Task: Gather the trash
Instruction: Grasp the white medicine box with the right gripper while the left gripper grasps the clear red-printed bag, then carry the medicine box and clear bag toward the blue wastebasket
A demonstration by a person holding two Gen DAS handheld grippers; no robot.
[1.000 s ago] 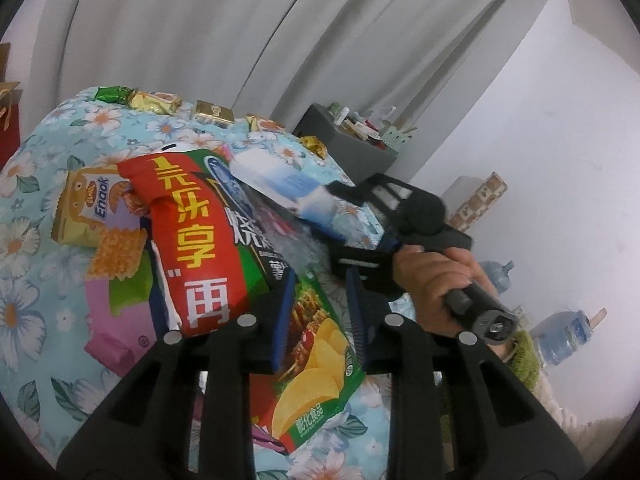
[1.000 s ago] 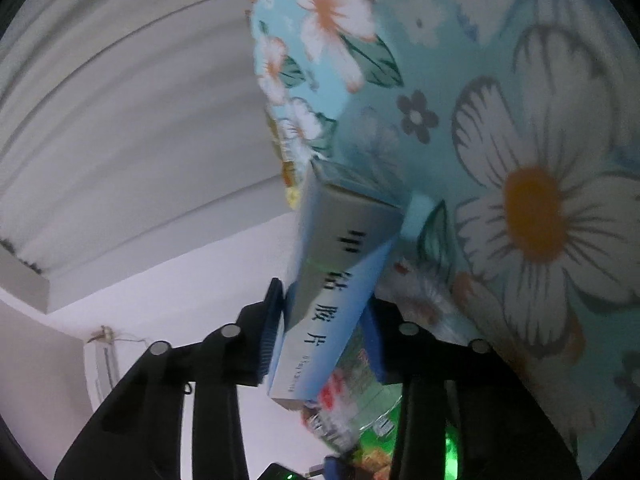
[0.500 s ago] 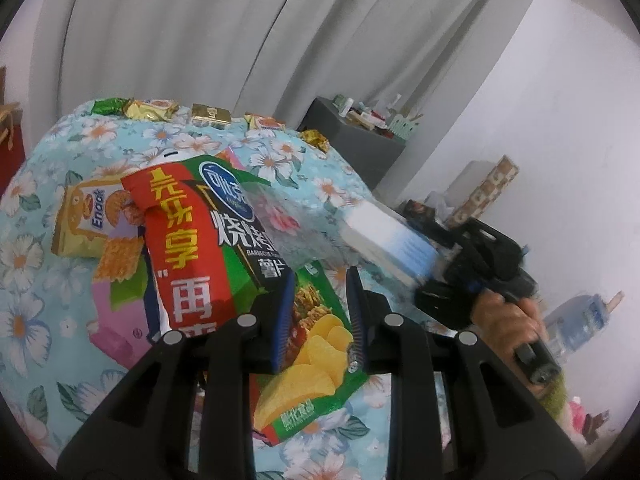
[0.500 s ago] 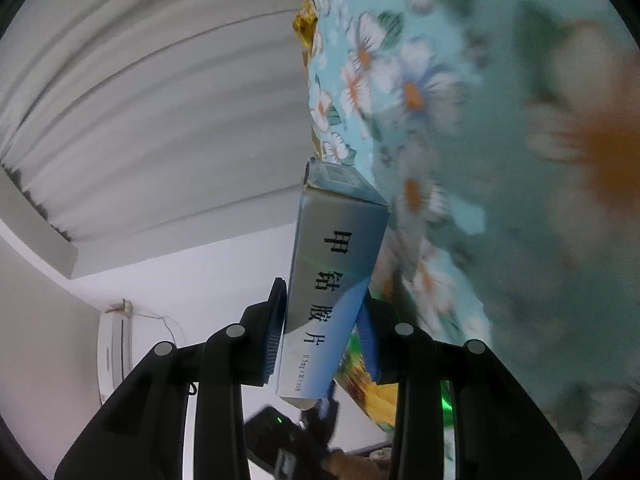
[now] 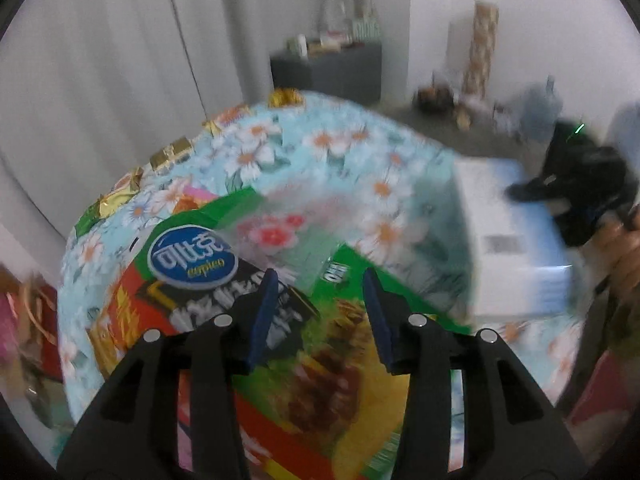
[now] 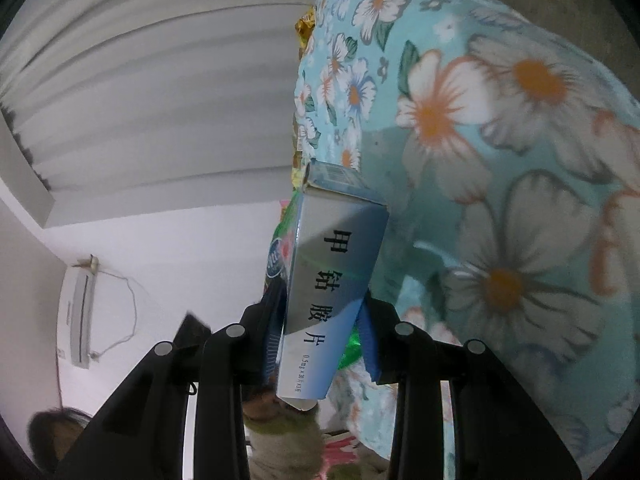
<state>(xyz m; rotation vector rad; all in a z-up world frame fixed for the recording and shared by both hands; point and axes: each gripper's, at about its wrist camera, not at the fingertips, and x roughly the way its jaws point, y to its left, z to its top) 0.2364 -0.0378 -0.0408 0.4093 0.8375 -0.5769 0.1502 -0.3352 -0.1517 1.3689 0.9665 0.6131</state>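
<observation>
Covering the table, floral cloth (image 5: 320,148), grey curtains (image 5: 120,60), white wall (image 6: 160,240)

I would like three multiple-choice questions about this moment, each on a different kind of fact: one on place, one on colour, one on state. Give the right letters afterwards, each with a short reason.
1. Where do the gold-wrapped sweets lie?
A. along the far edge of the floral cloth
B. on the grey cabinet
C. in the medicine box

2. What colour are the pads of the left gripper?
A. red
B. blue
C. yellow

3. What is the right gripper doing?
A. standing wide open and empty
B. clamping a medicine box
C. clamping a bottle

Answers:
1 A, the sweets line the cloth's rim by the curtain.
2 B, both pads show blue.
3 B, the box sits between both pads.
</observation>
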